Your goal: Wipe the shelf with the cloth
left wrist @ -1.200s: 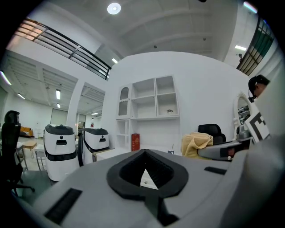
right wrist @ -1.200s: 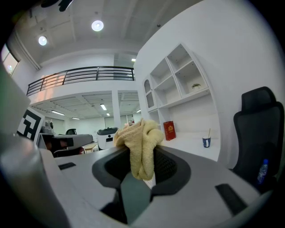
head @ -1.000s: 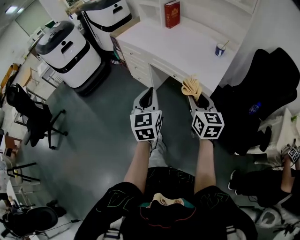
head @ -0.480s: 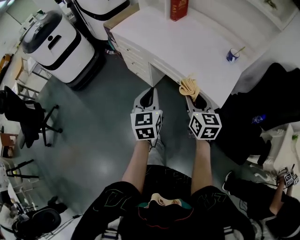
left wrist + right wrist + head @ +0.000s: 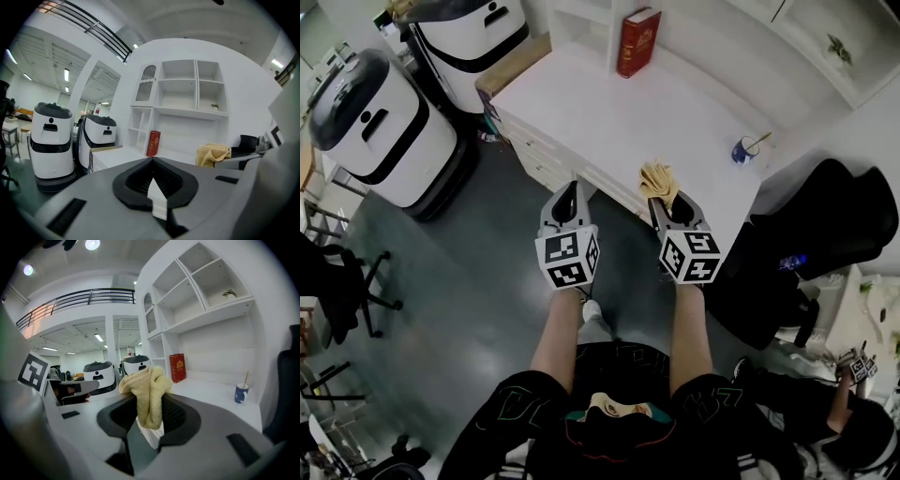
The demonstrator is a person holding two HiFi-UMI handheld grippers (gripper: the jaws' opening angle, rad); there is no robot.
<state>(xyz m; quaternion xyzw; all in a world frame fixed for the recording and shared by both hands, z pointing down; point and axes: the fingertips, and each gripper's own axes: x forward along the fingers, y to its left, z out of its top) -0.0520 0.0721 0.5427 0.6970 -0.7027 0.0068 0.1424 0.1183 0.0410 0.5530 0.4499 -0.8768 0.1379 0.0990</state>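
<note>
My right gripper [image 5: 661, 196] is shut on a bunched yellow cloth [image 5: 657, 180] that pokes out past its jaws over the near edge of the white desk [image 5: 609, 112]; the cloth [image 5: 146, 392] fills the middle of the right gripper view. My left gripper [image 5: 567, 195] is shut with nothing in it, held over the floor just short of the desk's drawers. White shelf compartments [image 5: 199, 282] rise above the desk; the same shelves [image 5: 190, 86] show in the left gripper view, with the cloth [image 5: 213, 154] at the right.
A red book [image 5: 637, 41] stands at the back of the desk and a blue cup [image 5: 742, 150] with a stick sits at its right. Two white robot units [image 5: 380, 131] stand at left. A black chair [image 5: 825, 234] is at right.
Both grippers have moved forward toward the desk, the cloth still held. The view has shifted, so the desk and shelves sit closer and lower in the head view.
</note>
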